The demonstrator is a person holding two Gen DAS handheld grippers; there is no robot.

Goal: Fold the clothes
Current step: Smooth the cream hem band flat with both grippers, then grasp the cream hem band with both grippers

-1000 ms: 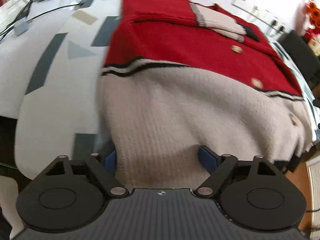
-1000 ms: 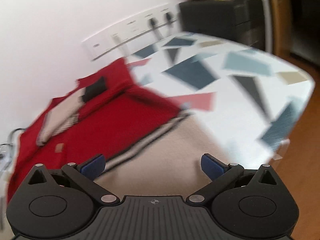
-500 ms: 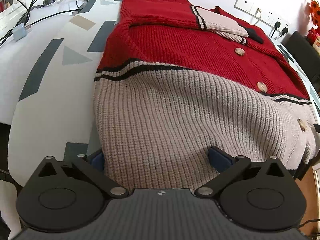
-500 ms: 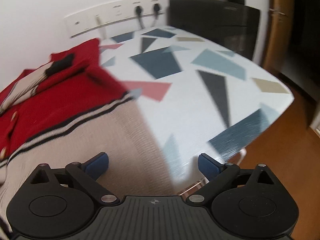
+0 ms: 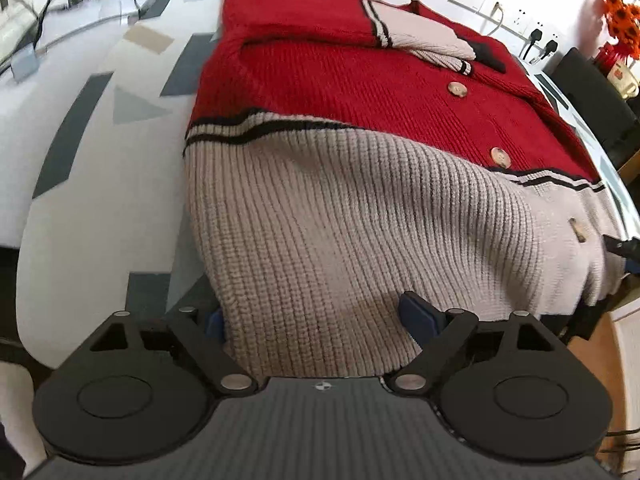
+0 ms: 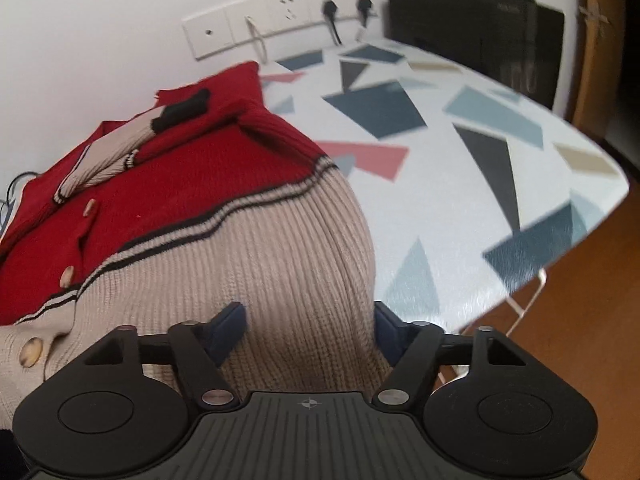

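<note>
between both pairs of closing jaws lies the cardigan (image 5: 320, 216) hem on the bench (image 6: 460, 184); neither left gripper (image 5: 320, 318) nor right gripper (image 6: 308, 324) pinches it.

Colours and patterns noted: cardigan and table cover.
Knit cardigan (image 5: 360, 168): red far half, beige near half, divided by black-and-beige stripes; mottled tan buttons (image 5: 457, 89); folded sleeve beige with black stripes. Table cover (image 6: 460, 184): white, scattered blue, grey, pink and tan triangles and quadrilaterals.
</note>
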